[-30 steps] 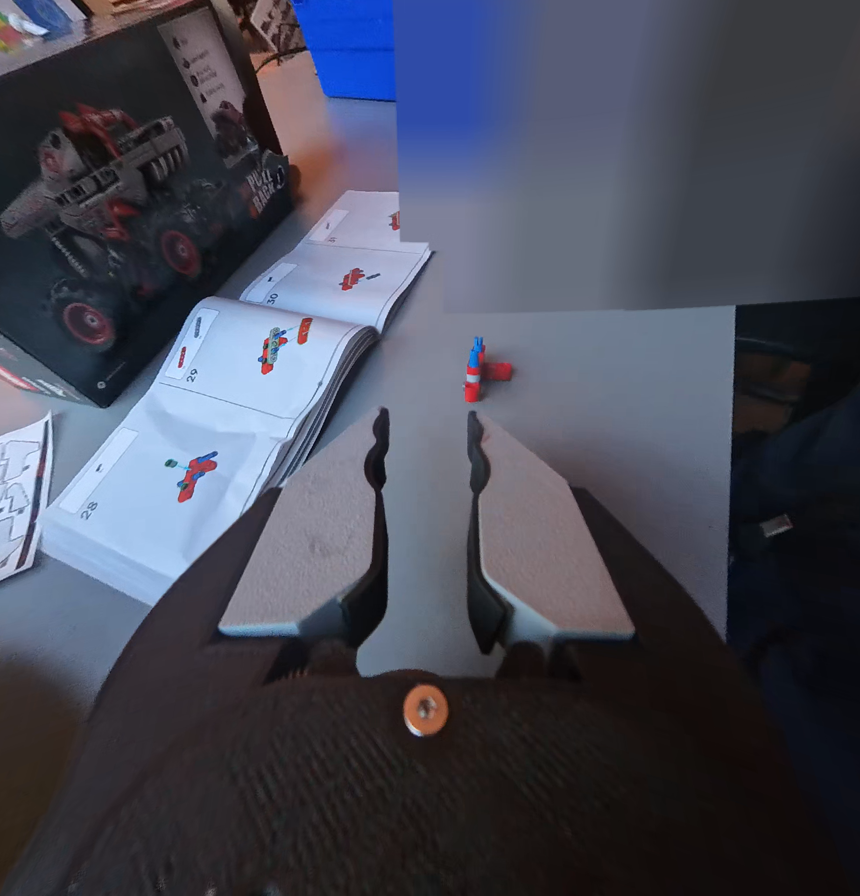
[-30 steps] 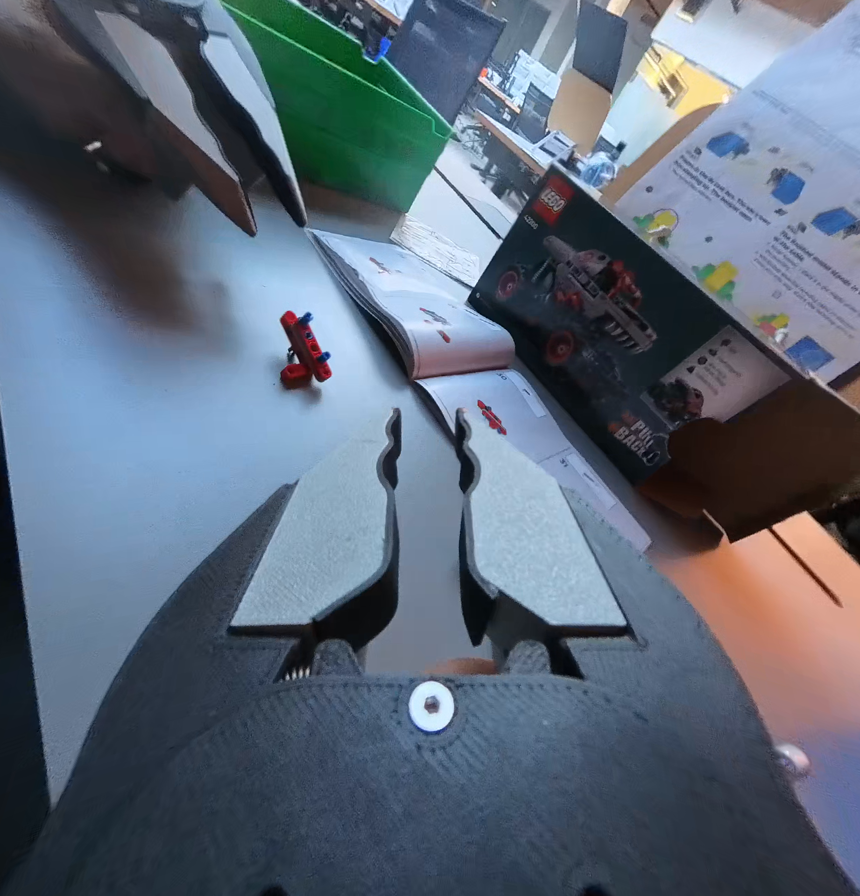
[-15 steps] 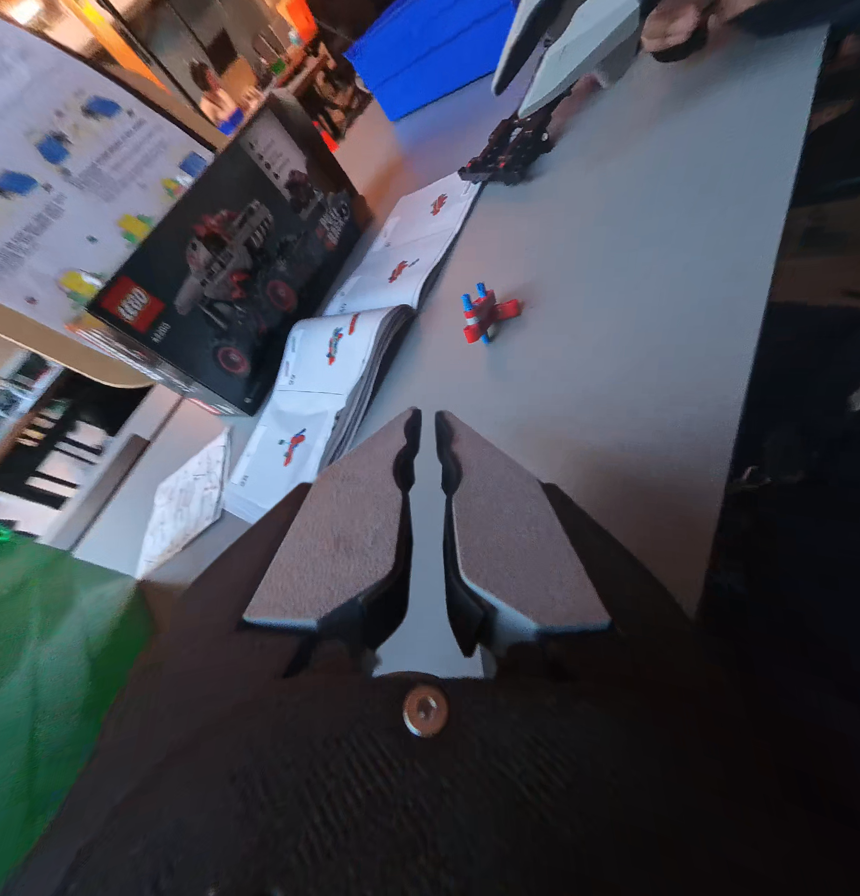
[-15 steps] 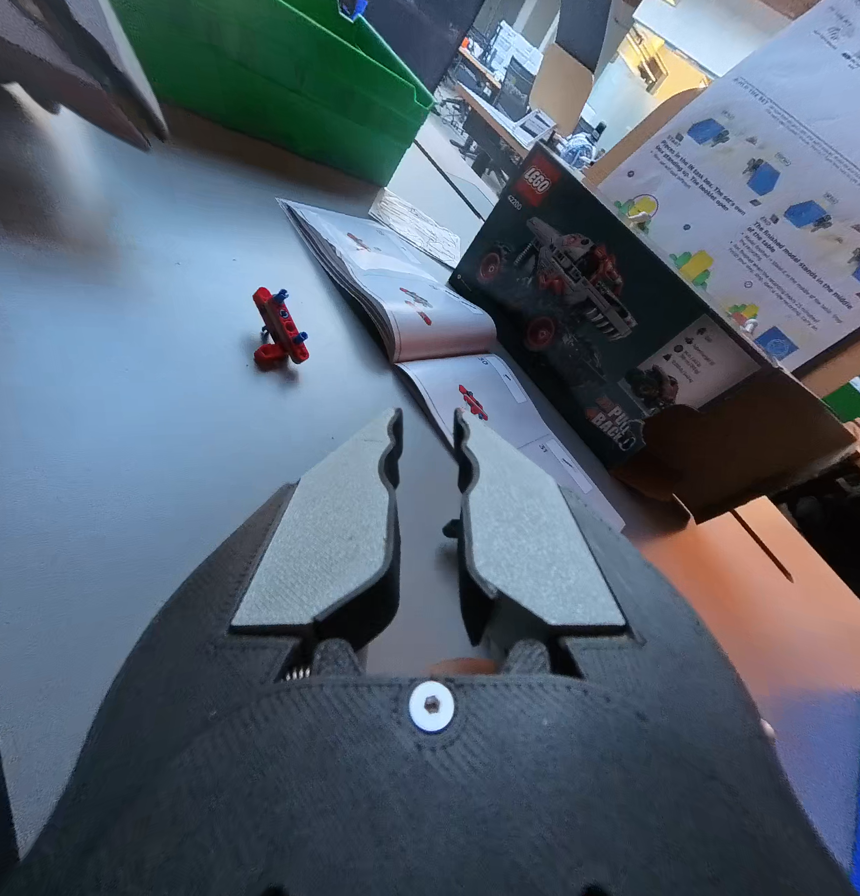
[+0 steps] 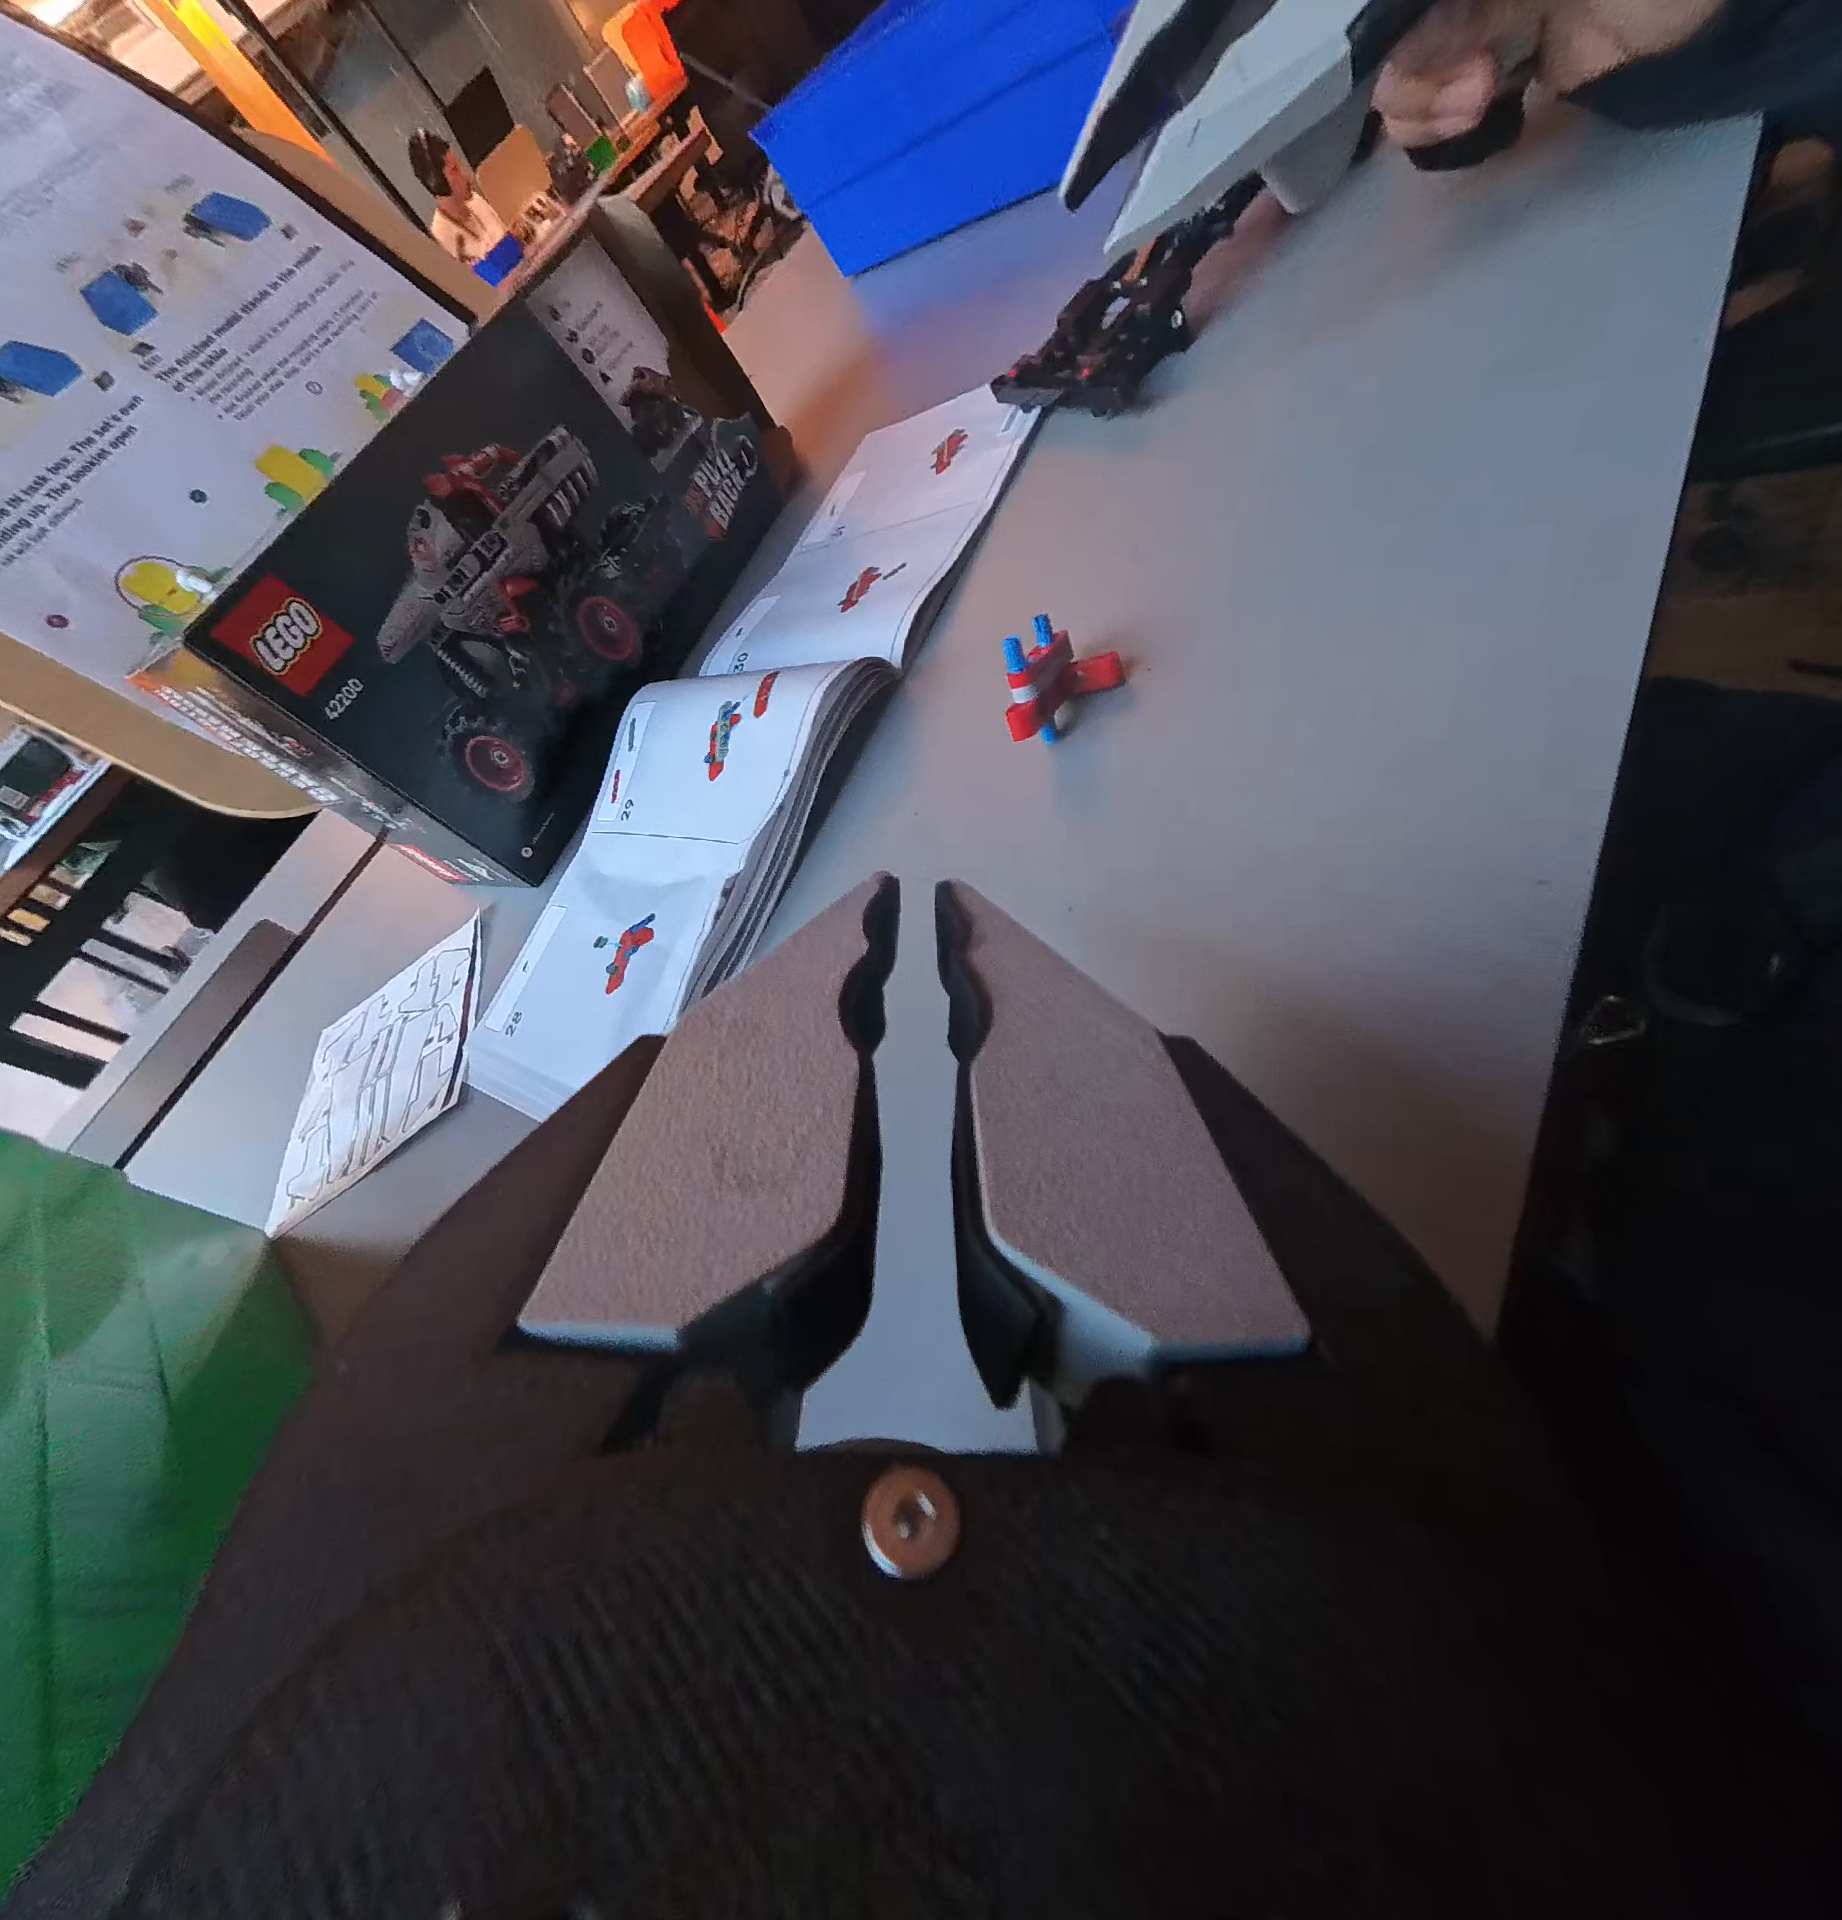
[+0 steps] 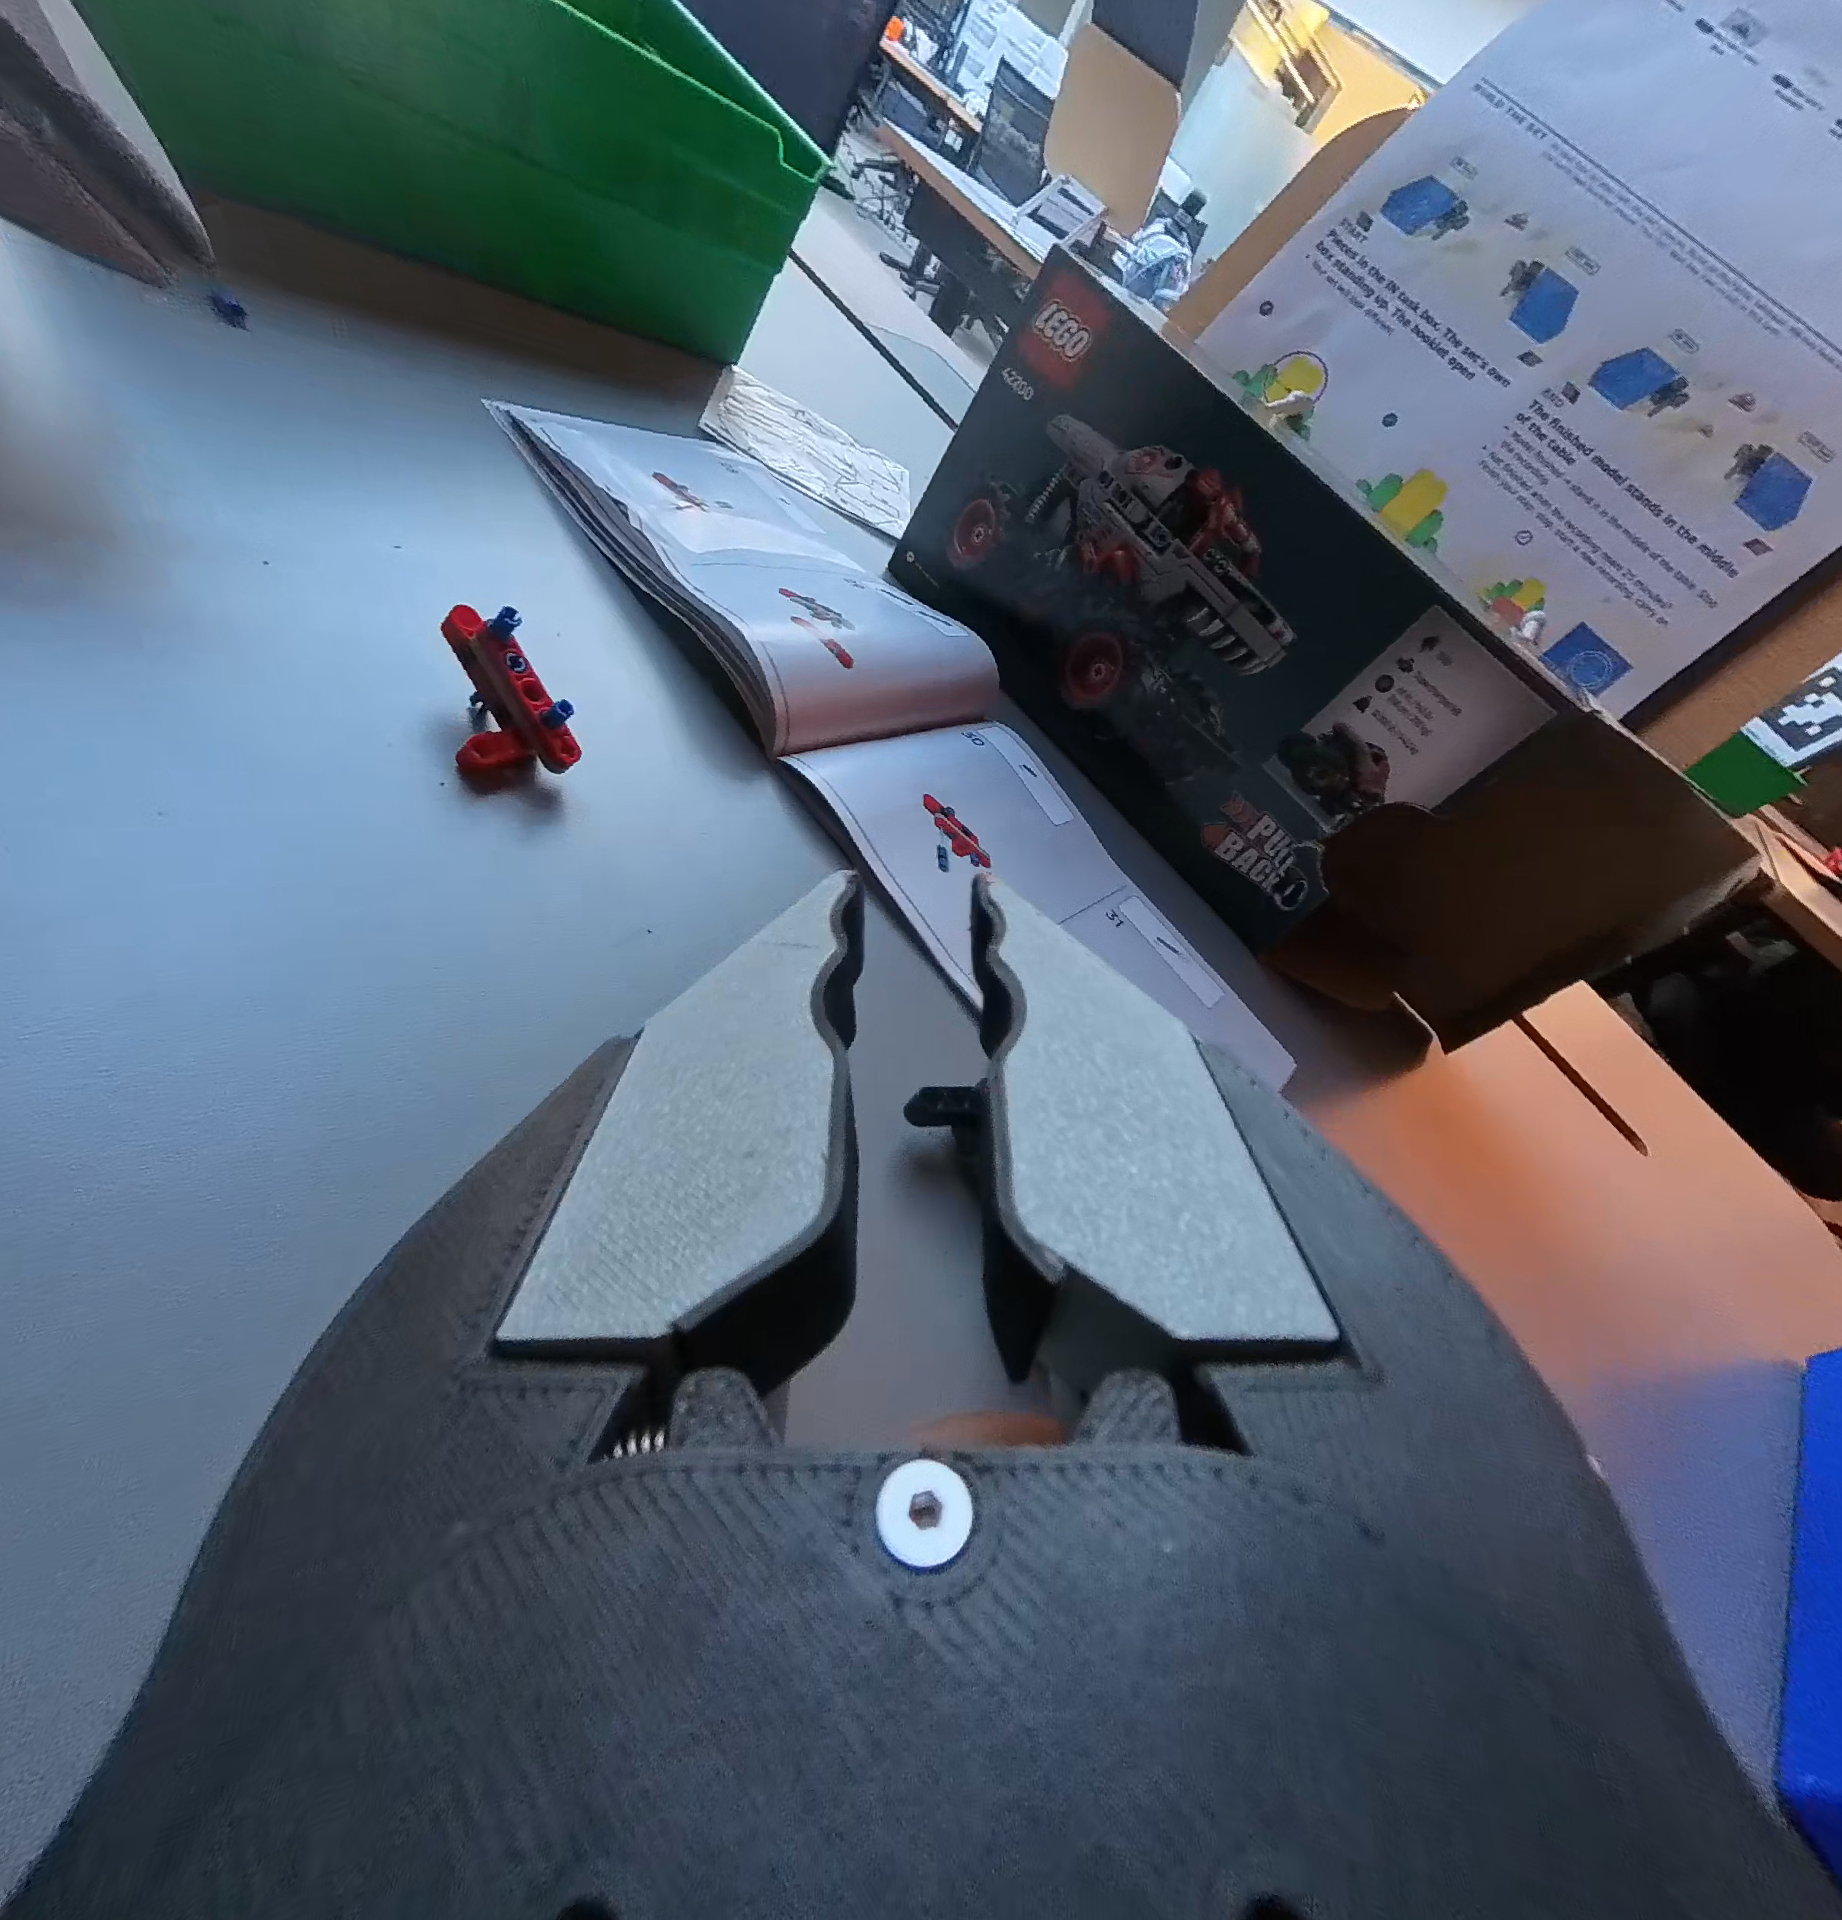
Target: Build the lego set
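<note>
A small red lego assembly with blue pins (image 5: 1052,681) lies on the grey table (image 5: 1312,727); it also shows in the right wrist view (image 6: 510,691). My left gripper (image 5: 917,904) is low over the table, well short of it, with its jaws almost together and nothing between them. My right gripper (image 6: 912,904) has a narrow gap. A black part (image 6: 943,1107) shows low between its fingers. In the left wrist view the right gripper (image 5: 1208,125) hovers over a dark chassis model (image 5: 1104,353).
An open instruction booklet (image 5: 771,727) lies beside the set's black box (image 5: 481,603), with a sticker sheet (image 5: 387,1070) nearby. A green bin (image 6: 460,156) is on the left, a blue bin (image 5: 948,135) on the right. A small blue pin (image 6: 229,307) lies loose on the table. Left tips to right tips: about 20 cm.
My left gripper has pulled back, turned, and narrowed its jaws to almost shut. My right gripper has drawn back, and a black part now shows between its fingers.
</note>
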Available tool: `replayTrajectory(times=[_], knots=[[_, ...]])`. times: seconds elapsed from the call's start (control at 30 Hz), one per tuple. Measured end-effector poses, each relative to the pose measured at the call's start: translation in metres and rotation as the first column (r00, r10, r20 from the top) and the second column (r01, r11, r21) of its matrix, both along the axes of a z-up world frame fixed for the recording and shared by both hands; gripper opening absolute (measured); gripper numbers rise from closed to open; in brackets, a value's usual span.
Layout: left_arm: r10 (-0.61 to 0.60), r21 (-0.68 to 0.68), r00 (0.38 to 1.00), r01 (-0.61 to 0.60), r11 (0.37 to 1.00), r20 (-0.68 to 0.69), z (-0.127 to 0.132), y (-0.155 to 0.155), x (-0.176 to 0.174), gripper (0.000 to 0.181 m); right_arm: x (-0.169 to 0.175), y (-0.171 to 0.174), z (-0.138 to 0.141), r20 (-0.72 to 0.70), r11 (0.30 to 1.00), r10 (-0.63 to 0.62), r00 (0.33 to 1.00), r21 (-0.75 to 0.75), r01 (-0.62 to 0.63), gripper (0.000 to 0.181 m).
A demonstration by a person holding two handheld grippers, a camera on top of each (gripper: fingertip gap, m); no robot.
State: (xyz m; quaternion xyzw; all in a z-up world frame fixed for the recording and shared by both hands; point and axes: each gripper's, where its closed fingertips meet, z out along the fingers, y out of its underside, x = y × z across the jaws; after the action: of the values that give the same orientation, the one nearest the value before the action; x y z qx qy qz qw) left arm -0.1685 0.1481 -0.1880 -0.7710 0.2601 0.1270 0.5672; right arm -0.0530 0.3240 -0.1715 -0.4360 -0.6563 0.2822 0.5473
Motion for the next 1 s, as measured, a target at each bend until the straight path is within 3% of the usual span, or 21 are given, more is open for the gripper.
replayTrajectory(times=[0.47, 1.0], knots=[[-0.062, 0.056, 0.978, 0.052, 0.997, 0.197, 0.018, -0.004, -0.004, 0.006, -0.003, 0.013, 0.003, -0.012, 0.998, -0.014, 1.000, -0.066, 0.013, 0.014], [-0.073, 0.075, 0.986, 0.063, 0.995, 0.148, 0.018, -0.007, 0.001, 0.008, -0.005, 0.012, -0.009, 0.048, 0.999, -0.047, 0.998, 0.030, 0.045, 0.014]])
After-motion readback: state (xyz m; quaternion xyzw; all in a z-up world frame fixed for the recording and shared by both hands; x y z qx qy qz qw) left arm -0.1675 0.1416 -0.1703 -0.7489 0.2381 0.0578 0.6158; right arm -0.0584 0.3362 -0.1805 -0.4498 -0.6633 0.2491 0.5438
